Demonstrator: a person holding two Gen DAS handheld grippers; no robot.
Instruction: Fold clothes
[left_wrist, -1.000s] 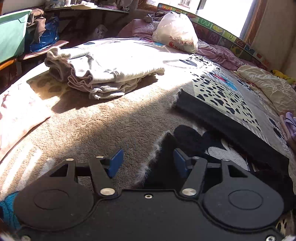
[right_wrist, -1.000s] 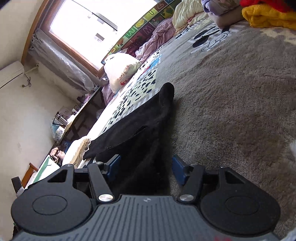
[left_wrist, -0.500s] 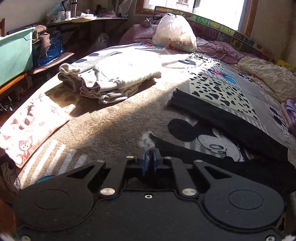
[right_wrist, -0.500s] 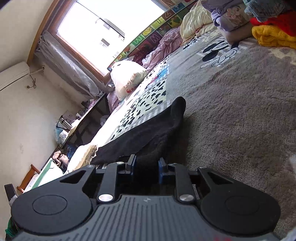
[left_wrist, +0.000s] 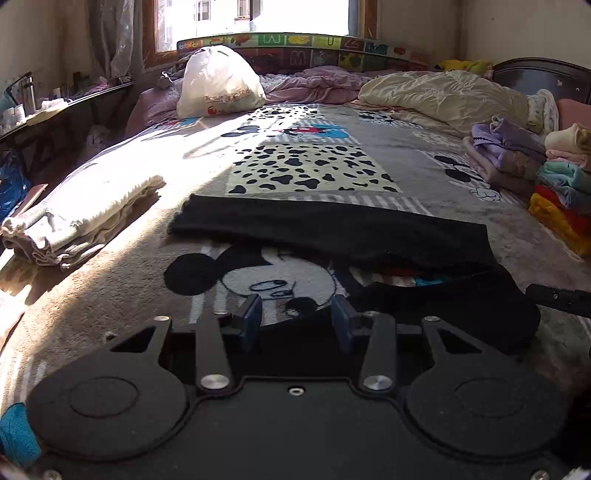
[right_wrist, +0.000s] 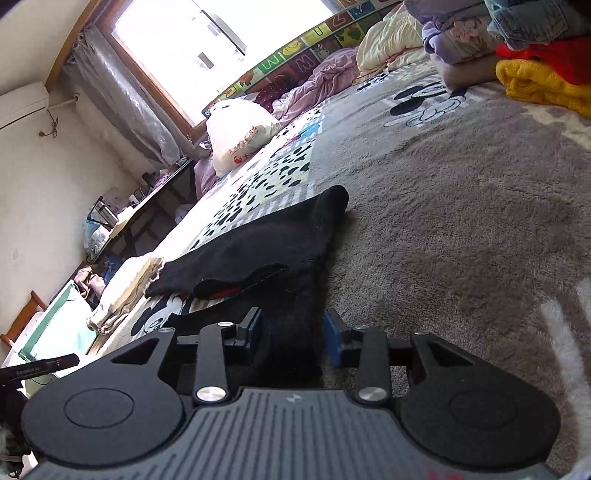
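Left gripper (left_wrist: 296, 318) jaws, just reopening, are standing part open over bare blanket. Right gripper (right_wrist: 291, 332) jaws are loosening around the black knit garment (right_wrist: 258, 251) lying half-folded ahead; released cloth is risking springing unfolded.

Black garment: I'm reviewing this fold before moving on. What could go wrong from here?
The black garment lies loosely doubled, a gap showing under its top layer, so the fold may slump. The right gripper has just been opening its jaws with black cloth between them; withdrawing could drag it. The left gripper, jaws also just opening, holds nothing, so nothing pins the fold.
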